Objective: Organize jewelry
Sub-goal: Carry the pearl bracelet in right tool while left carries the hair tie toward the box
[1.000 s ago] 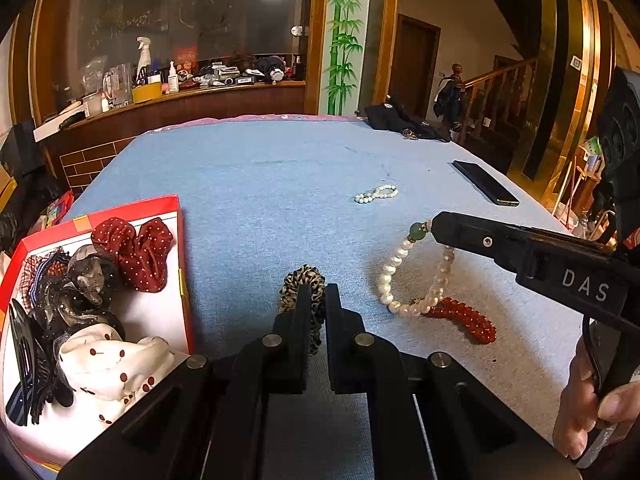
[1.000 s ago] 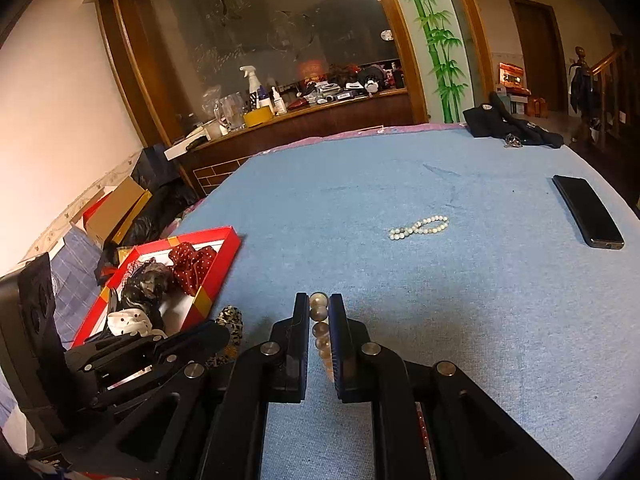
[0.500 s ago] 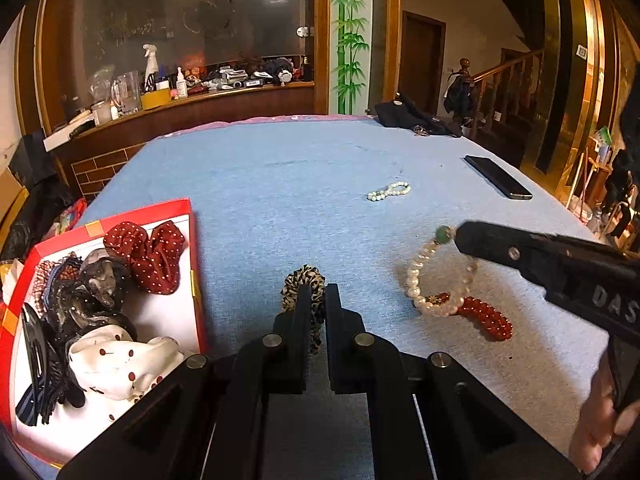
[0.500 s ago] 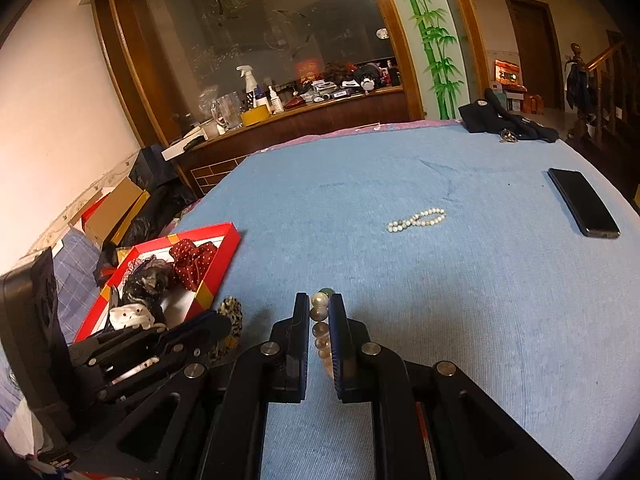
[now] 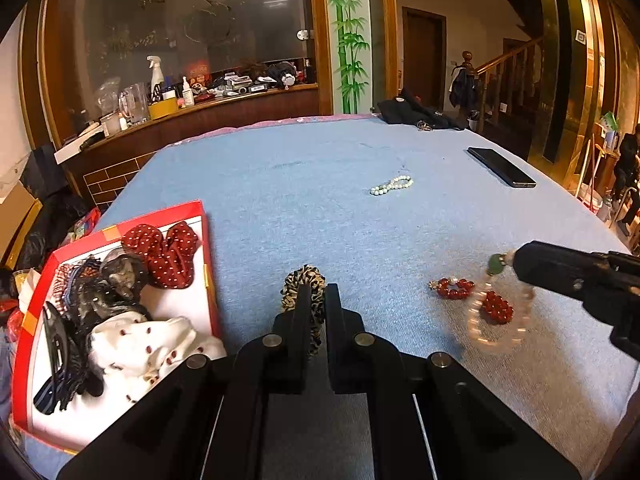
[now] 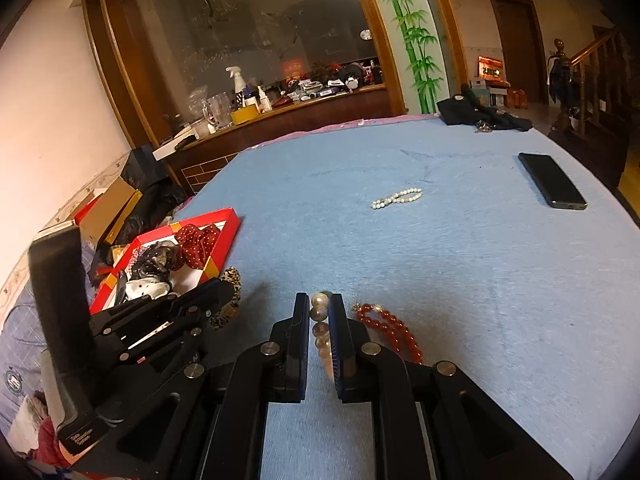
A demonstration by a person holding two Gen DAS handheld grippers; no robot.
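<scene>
Right wrist: right gripper (image 6: 319, 312) fingers grasping pearl bracelet (image 6: 319, 312); left gripper (image 5: 312, 300) fingers clenched on leopard scrunchie (image 5: 303, 280).

A pearl bracelet (image 6: 319, 322) with one green bead is clamped between the right claw's (image 6: 319, 307) fingers; in the left view its loop hangs blurred below the tips. A red bead bracelet (image 5: 472, 298) lies on the blue bench (image 5: 320, 208) just under it. A small pearl strand (image 5: 391, 185) lies well apart, farther out. A leopard scrunchie (image 5: 303, 290) is pinched by the left claw (image 5: 313, 292), near a red tray (image 5: 206, 264) filled with hair accessories.
</scene>
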